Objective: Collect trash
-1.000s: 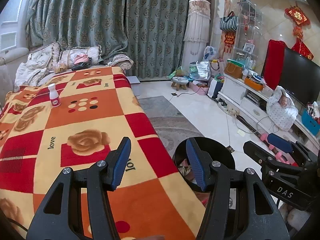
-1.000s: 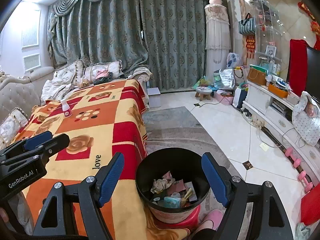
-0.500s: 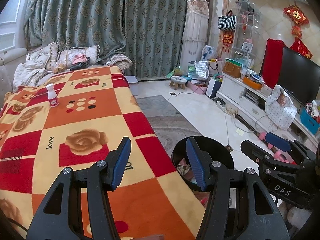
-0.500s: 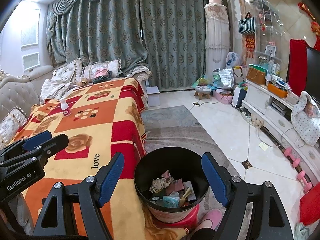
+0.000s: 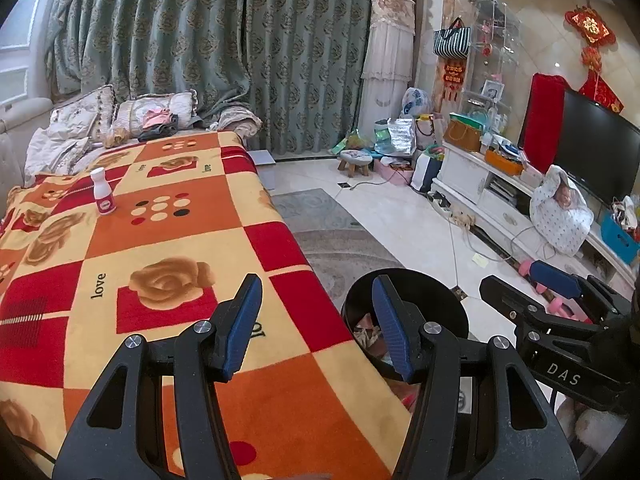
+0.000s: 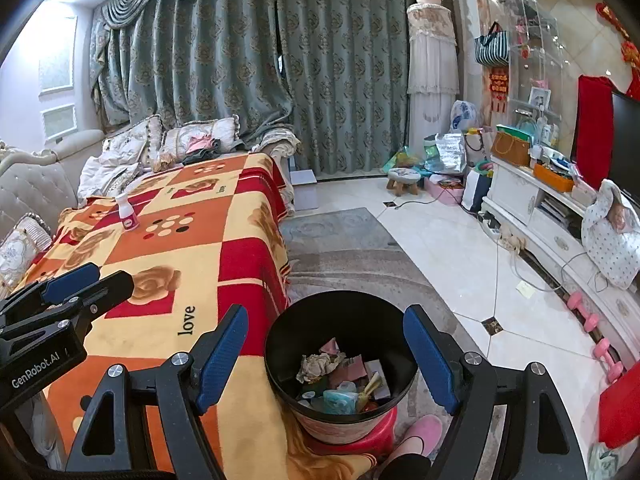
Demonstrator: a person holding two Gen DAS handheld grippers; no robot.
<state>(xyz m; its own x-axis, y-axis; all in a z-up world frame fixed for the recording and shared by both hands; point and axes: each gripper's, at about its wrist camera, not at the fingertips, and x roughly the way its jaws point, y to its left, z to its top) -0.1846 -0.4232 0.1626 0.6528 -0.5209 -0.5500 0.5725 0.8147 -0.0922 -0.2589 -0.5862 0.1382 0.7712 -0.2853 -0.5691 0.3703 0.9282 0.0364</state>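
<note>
a: where's the bin?
b: the black trash bin [image 6: 340, 344] stands on the floor just beside the near corner of the blanket-covered bed, on a red stool [image 6: 360, 438]. it holds crumpled paper [image 6: 318, 364], pink scraps and a teal packet [image 6: 339, 400].

a: and the right gripper?
b: the right gripper [image 6: 326, 356] hangs over the bin, its blue pads spread wide — nothing between them, only the bin's mouth showing through the gap. in the left wrist view it [image 5: 532, 280] shows at the right edge, side-on.

a: the left one?
b: the left gripper [image 5: 316, 320] is over the blanket [image 5: 168, 232], near its edge. fingers [image 5: 242, 320] apart, about half spread, empty. the right finger overlaps the bin [image 5: 440, 300] in that view. from the right wrist view it [image 6: 86, 280] sits at the far left above the orange and red squares; how its jaws stand cannot be told from there.

a: anything left to pick up?
b: a small white bottle with a pink label [image 5: 102, 196] stands upright on the blanket toward the far end, well apart from both grippers — also seen in the right wrist view [image 6: 127, 210]. pillows [image 6: 172, 142] and clothes lie past it against the curtain [image 6: 240, 72].

a: anything else by the bin?
b: a pink slipper [image 6: 420, 434] on the floor just beside the stool.
</note>
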